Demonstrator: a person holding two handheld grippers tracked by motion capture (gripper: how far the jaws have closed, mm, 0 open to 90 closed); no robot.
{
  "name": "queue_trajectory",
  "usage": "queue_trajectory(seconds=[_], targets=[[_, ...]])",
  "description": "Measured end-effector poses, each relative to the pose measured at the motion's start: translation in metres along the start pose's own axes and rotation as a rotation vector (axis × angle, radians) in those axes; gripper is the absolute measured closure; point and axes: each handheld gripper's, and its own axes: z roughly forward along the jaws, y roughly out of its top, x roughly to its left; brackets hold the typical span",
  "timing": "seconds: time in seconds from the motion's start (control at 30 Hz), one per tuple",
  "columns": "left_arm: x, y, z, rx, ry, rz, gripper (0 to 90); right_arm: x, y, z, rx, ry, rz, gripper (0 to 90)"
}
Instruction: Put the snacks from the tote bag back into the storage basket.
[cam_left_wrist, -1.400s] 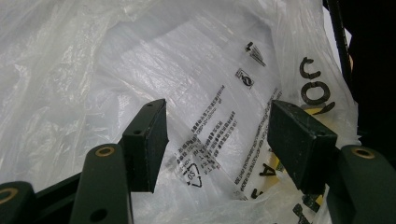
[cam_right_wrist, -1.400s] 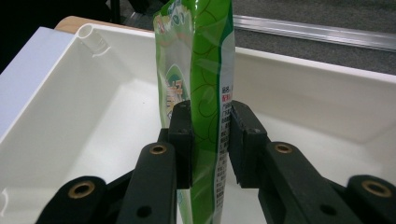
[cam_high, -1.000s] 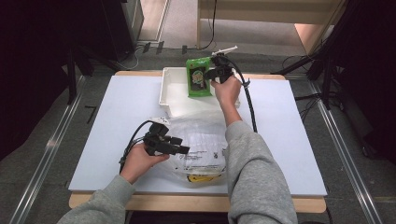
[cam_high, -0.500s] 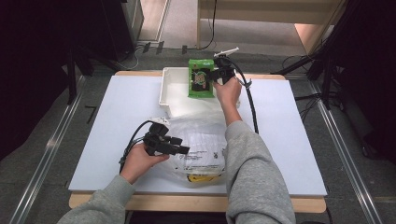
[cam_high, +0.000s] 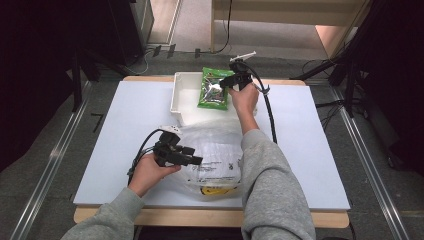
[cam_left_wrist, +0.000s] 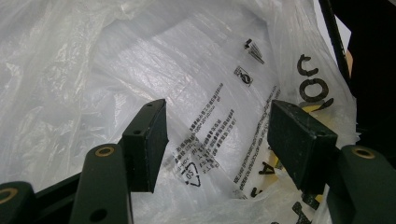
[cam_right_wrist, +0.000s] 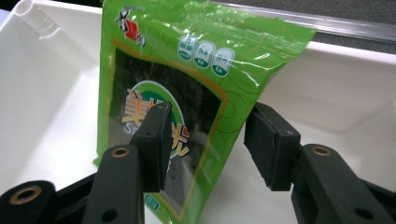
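Table (cam_high: 310, 150): white top, carrying everything. Plastic bag (cam_high: 212, 155), clear with black print and a yellow mark, lies crumpled at the near middle between the person's forearms. White tray (cam_high: 182, 97) sits at the far middle edge, just beyond the bag. Green snack packet (cam_high: 214, 89) is in that tray, leaning up against its far wall with the printed face toward the right hand-held gripper (cam_right_wrist: 203, 140). That gripper's jaws have just been opening; they now stand apart with the packet's lower corner between them, left pad close against the printed front, right pad clear of it, so released, not gripping. Left hand-held gripper (cam_left_wrist: 217, 140) hangs over the bag's near left side, jaws spread wide, pads off the film, holding nothing. Black cable (cam_high: 270, 115) trails from the right gripper back across the table.
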Motion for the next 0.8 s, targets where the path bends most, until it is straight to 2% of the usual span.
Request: queue_trajectory(seconds=[0.17, 0.53, 0.67, 0.8], targets=[[0.000, 0.000, 0.000, 0.000, 0.001, 0.003, 38.6, -0.002, 0.000, -0.002, -0.003, -0.001, 0.011, 49.8], [0.001, 0.000, -0.001, -0.002, 0.005, 0.003, 38.6, -0.003, -0.001, -0.009, -0.011, 0.012, 0.008, 49.6], [0.001, 0.000, -0.001, -0.002, 0.005, 0.001, 38.6, -0.004, -0.001, -0.013, -0.023, 0.022, 0.029, 47.8], [0.000, 0.000, 0.000, 0.001, 0.011, 0.003, 38.5, -0.004, -0.002, -0.016, -0.025, 0.014, 0.021, 47.3]])
